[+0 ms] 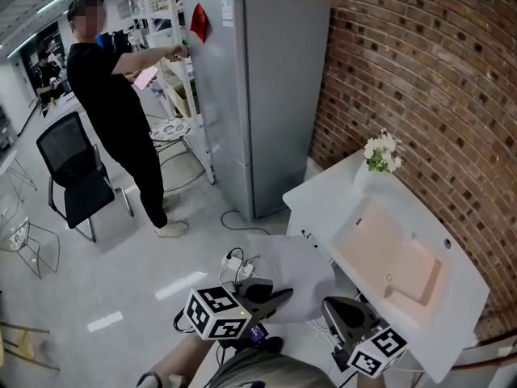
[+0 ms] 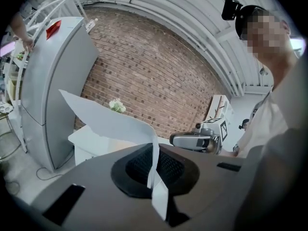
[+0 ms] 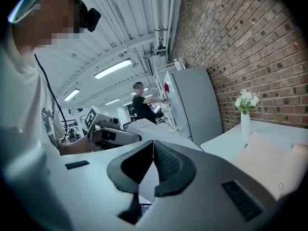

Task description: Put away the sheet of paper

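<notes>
Sheet of paper (image 1: 297,275) curls in the air beside the white table (image 1: 456,293), one edge clamped between the closed jaws of the left gripper (image 2: 154,153). Right gripper (image 3: 153,146) sits near the sheet, jaws pressed together, holding nothing.

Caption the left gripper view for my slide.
Left gripper pinching a curled white sheet of paper before a red brick wall.
</notes>
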The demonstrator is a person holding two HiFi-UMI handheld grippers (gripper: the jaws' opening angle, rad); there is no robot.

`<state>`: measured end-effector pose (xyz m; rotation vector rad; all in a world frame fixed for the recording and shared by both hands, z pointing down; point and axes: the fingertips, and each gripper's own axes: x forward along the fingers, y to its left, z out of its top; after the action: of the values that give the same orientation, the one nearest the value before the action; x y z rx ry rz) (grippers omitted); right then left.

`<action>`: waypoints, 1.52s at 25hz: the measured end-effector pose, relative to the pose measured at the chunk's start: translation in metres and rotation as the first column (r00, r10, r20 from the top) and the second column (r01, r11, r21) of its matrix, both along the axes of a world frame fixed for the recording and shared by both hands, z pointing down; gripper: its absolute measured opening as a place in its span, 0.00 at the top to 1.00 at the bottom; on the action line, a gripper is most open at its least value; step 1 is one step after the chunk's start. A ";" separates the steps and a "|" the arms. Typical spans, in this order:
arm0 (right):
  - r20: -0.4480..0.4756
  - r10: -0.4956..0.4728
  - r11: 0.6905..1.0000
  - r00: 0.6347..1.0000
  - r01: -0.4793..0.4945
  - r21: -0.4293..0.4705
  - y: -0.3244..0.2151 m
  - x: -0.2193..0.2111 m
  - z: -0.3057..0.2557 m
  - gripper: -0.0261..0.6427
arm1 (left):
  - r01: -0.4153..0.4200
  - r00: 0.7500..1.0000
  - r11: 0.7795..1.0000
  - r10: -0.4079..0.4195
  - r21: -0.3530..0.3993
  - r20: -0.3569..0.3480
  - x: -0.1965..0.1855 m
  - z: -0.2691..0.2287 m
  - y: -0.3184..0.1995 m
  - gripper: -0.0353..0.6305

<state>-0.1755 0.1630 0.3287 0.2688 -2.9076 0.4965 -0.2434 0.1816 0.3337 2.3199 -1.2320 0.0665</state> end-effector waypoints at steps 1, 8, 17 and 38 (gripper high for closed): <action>-0.002 0.000 1.000 1.000 0.000 -0.001 -0.003 -0.006 0.000 0.93 | 0.002 1.000 1.000 -0.002 0.001 -0.010 -0.007 0.000 -0.002 0.93; -0.012 0.013 1.000 1.000 -0.013 -0.002 -0.016 -0.034 0.006 0.93 | 0.013 0.999 1.000 -0.013 -0.004 -0.033 -0.041 0.009 -0.010 0.93; -0.013 0.097 0.995 0.995 -0.097 -0.038 -0.045 -0.009 0.004 0.93 | -0.054 0.997 0.999 0.053 -0.006 -0.054 -0.020 0.004 -0.045 0.93; 0.030 -0.032 0.997 0.999 0.034 -0.076 -0.126 0.062 0.009 0.93 | 0.059 0.998 0.997 -0.060 -0.041 -0.019 0.053 -0.001 -0.121 0.93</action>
<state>-0.1138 0.0375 0.3376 0.2043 -2.9070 0.6098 -0.1904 0.0604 0.3331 2.2422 -1.2773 0.0471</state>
